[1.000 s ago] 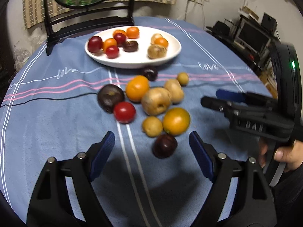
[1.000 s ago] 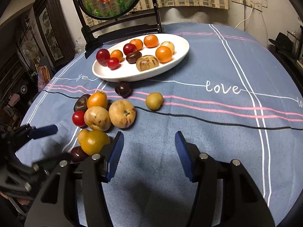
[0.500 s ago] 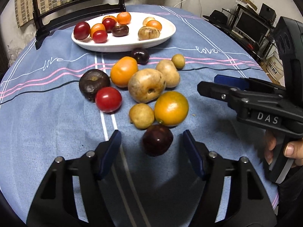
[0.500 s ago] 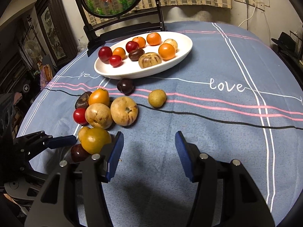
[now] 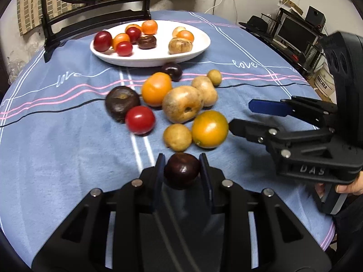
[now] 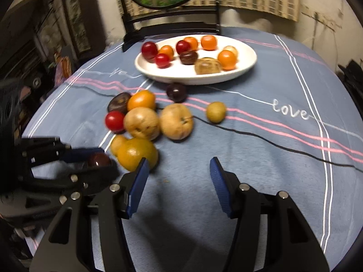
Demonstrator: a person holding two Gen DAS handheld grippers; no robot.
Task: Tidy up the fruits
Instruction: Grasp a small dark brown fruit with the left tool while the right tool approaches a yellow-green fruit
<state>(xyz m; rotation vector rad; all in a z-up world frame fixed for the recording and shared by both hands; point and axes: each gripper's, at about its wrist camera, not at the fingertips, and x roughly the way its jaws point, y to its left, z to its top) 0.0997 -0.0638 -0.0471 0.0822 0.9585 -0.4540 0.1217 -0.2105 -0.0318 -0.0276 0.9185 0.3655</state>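
white plate [image 5: 199, 47], blue pink-striped tablecloth [image 5: 68, 140], dark-purple plum [image 5: 181, 170]

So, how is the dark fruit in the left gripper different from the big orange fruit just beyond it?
The dark fruit is deep maroon, nearly black; the orange fruit is bright yellow-orange. The dark fruit looks smaller than the orange fruit. The dark fruit sits clamped between the fingers of the left gripper, while the orange fruit lies free on the tablecloth, touching a small tan fruit. Both are round, glossy, and off the plate.

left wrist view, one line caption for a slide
Left gripper clamps a dark plum; right gripper open beside the loose fruit.
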